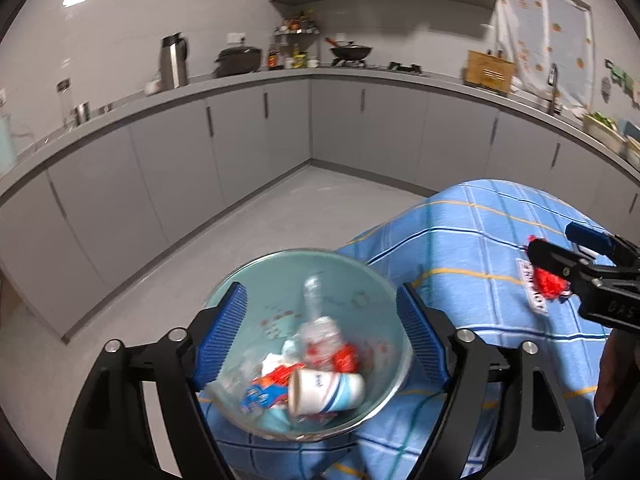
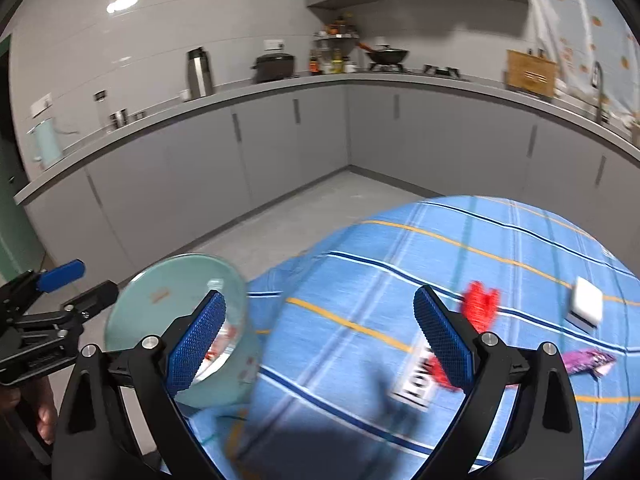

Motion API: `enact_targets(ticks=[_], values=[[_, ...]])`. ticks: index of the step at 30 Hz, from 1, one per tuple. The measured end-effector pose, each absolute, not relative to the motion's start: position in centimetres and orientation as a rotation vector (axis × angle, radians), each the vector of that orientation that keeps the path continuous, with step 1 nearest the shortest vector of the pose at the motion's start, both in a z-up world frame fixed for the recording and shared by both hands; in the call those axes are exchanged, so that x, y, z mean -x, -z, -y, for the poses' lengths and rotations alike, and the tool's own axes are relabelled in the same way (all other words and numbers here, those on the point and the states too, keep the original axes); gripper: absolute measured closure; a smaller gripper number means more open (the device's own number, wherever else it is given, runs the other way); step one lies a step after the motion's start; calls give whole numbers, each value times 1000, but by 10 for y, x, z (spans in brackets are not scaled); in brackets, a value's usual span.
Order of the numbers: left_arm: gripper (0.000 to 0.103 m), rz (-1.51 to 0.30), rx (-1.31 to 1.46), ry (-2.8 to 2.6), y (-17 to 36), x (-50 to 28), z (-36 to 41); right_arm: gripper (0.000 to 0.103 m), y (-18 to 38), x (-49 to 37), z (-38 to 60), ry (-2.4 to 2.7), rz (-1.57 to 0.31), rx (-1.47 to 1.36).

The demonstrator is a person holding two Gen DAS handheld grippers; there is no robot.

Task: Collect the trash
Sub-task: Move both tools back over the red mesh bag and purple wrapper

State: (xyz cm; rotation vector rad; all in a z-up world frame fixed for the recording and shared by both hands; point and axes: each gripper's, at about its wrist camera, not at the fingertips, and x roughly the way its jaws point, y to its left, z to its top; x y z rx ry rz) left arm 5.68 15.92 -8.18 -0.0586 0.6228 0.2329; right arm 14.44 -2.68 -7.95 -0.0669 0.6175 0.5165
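Hovering wide open and empty, the left gripper (image 1: 322,336) frames the glass bowl (image 1: 372,280) of trash below it; the right gripper (image 2: 320,344), also spread, straddles the red wrapper (image 2: 480,304) on the blue cloth (image 2: 360,280).

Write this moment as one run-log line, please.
left tool: open over bowl, empty | right tool: open above cloth, empty | cup in bowl | red wrapper on cloth
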Motion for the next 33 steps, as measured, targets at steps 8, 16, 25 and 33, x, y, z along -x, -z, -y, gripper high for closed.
enact_targets(ticks=[8, 16, 25, 33], values=[[20, -614, 34, -157, 78, -88, -112, 9, 91, -159, 76, -369, -659, 57], [16, -652, 36, -137, 89, -110, -91, 9, 103, -170, 105, -288, -691, 57], [16, -721, 27, -8, 101, -151, -42, 10, 114, -191, 159, -107, -747, 27], [16, -791, -19, 81, 114, -196, 13, 10, 133, -204, 205, 42, -811, -6]])
